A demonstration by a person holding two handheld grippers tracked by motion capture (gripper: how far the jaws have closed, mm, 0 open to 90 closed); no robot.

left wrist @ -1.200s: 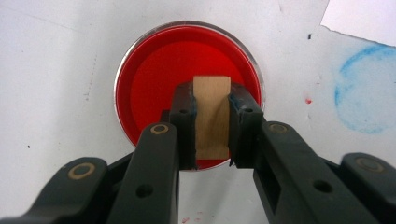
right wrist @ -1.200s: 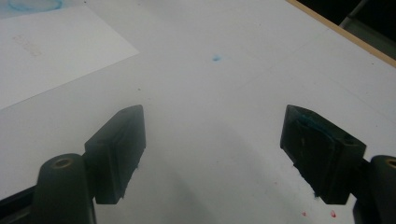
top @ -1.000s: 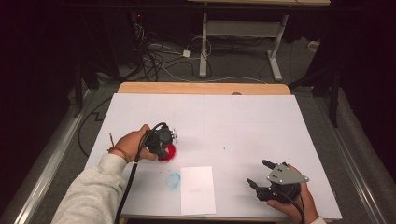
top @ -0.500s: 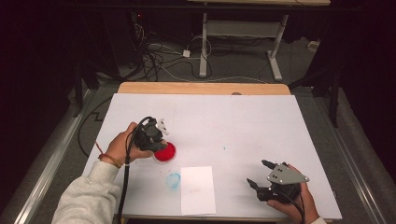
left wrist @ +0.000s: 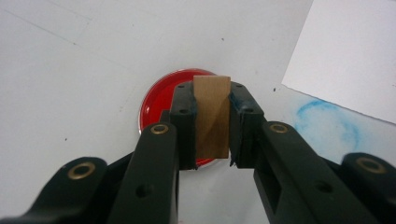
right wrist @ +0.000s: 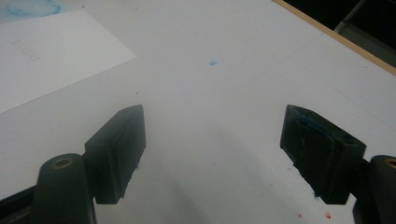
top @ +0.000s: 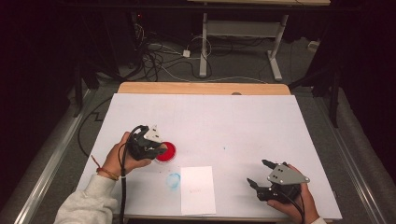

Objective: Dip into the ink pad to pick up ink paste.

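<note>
Left claw (left wrist: 212,161) clamps a wooden stamp (left wrist: 212,116) over the red ink pad (top: 166,152), apparently to ink it; right claw (top: 259,173) rests released on the worktop (top: 233,121).

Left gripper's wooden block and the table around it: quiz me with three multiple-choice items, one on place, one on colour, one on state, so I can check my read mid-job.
1. Where is the wooden block?
A. Between the left gripper fingers, over the red ink pad
B. Lying on the white paper sheet
C. At the table's far wooden edge

2. What colour is the ring-shaped smear beside the paper sheet?
A. Green
B. Blue
C. Yellow

3. How does the right gripper stand?
A. Shut on the paper
B. Shut on a block
C. Open, holding nothing

Answers:
1. A, since the left gripper view shows both fingers pressed on the block's sides with the red pad behind it.
2. B, as the smear shows blue in the high view and in the left gripper view.
3. C, for the right gripper view shows its fingers wide apart over bare table.
</note>
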